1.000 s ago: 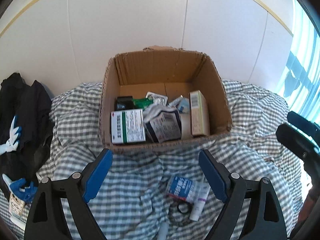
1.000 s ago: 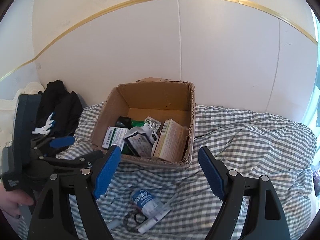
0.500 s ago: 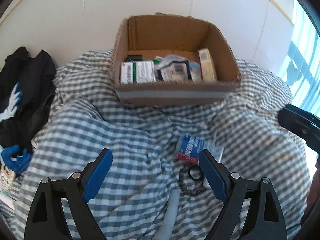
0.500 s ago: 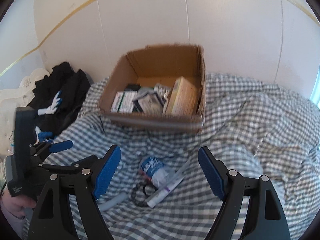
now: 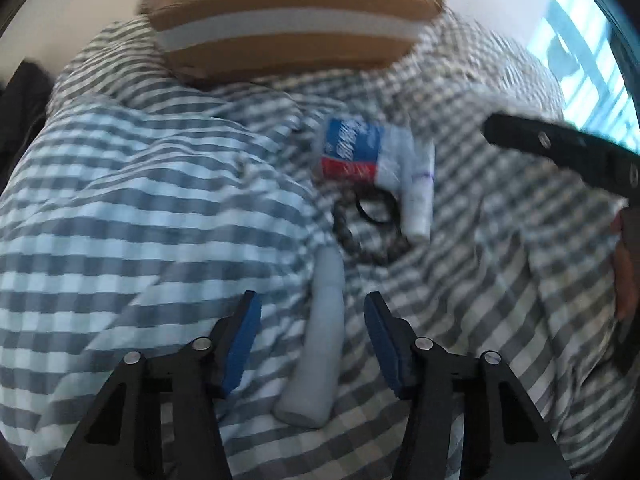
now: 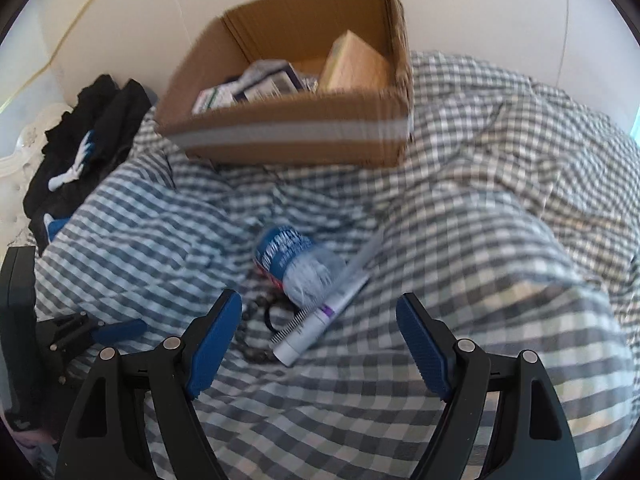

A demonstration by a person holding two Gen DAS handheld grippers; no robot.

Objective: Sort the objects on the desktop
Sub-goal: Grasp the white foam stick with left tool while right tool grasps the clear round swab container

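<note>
- A rumpled blue-grey and white checked cover (image 6: 500, 208) is spread over the whole soft surface below and ahead of the tool.
- Pale panelled walls (image 6: 480, 8) are seen beyond it, divided by thin vertical seams.
- A thin yellow line (image 6: 76, 16) is traced across the wall at the upper left.
- Dark clothing with white and blue markings (image 6: 88, 148) is heaped far to the left, against a white ornate furniture edge (image 6: 24, 148).
- Bright daylight is admitted through a window (image 5: 576, 68) at the far right.
</note>
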